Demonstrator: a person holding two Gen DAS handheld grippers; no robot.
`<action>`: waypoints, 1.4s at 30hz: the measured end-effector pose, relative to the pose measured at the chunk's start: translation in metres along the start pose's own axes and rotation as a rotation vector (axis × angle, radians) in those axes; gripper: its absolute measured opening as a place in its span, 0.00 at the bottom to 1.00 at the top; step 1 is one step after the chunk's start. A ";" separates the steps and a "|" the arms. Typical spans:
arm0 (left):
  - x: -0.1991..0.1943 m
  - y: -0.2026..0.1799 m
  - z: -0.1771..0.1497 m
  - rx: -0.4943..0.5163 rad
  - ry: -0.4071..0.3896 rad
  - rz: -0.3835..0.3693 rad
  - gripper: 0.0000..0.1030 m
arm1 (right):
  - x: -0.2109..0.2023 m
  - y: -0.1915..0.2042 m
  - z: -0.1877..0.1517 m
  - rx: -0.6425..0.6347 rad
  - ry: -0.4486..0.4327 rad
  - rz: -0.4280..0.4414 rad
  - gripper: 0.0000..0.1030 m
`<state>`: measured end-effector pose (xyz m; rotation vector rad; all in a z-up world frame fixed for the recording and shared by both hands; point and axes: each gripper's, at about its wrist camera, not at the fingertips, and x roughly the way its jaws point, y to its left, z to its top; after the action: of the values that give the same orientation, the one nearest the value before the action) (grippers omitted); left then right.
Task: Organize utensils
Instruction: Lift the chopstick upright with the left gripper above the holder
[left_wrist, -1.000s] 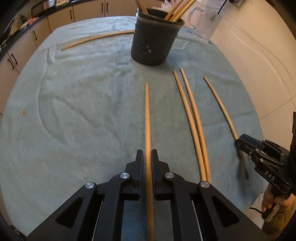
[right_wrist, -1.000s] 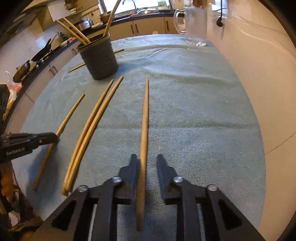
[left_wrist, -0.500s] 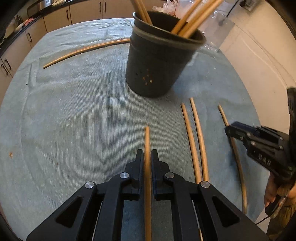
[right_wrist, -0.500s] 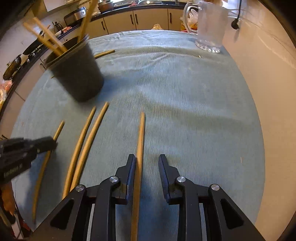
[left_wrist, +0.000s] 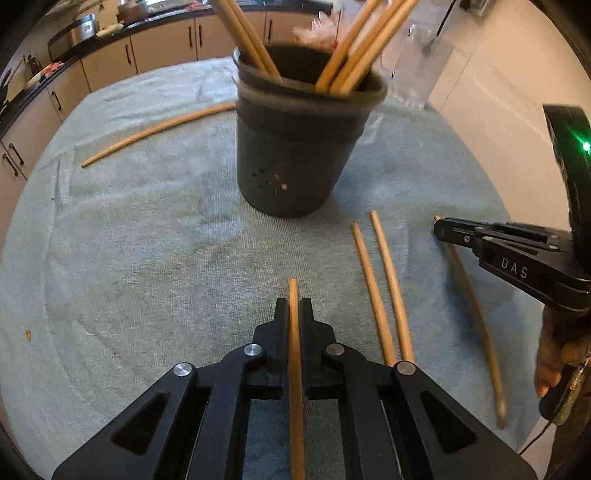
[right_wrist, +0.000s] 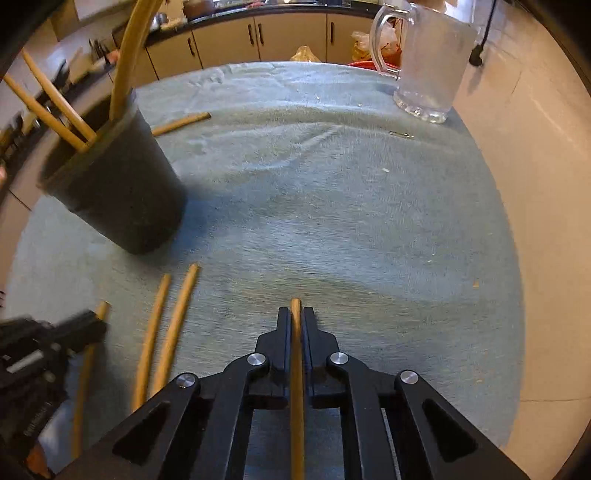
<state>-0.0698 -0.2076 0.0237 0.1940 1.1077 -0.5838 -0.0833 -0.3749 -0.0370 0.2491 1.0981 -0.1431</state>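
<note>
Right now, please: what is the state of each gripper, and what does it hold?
Left gripper: closed on a wooden chopstick.
Right gripper: closed on another wooden chopstick.

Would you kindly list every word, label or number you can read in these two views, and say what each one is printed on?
"DAS": white letters on the side of the right gripper, seen in the left wrist view.
Pale print on the side of the left gripper, in the right wrist view: too blurred to read.
No text shows on the black utensil holder or the glass mug.
</note>
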 end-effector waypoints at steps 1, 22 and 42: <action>-0.009 0.002 -0.002 -0.005 -0.022 -0.003 0.05 | -0.006 -0.001 -0.001 0.005 -0.021 0.006 0.06; -0.195 0.000 -0.064 -0.059 -0.516 0.049 0.05 | -0.189 0.003 -0.078 0.028 -0.494 0.098 0.06; -0.253 -0.015 -0.123 -0.056 -0.599 0.033 0.05 | -0.245 0.031 -0.144 -0.043 -0.627 0.069 0.06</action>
<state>-0.2542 -0.0795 0.1940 -0.0157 0.5376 -0.5329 -0.3106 -0.3078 0.1240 0.1839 0.4683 -0.1232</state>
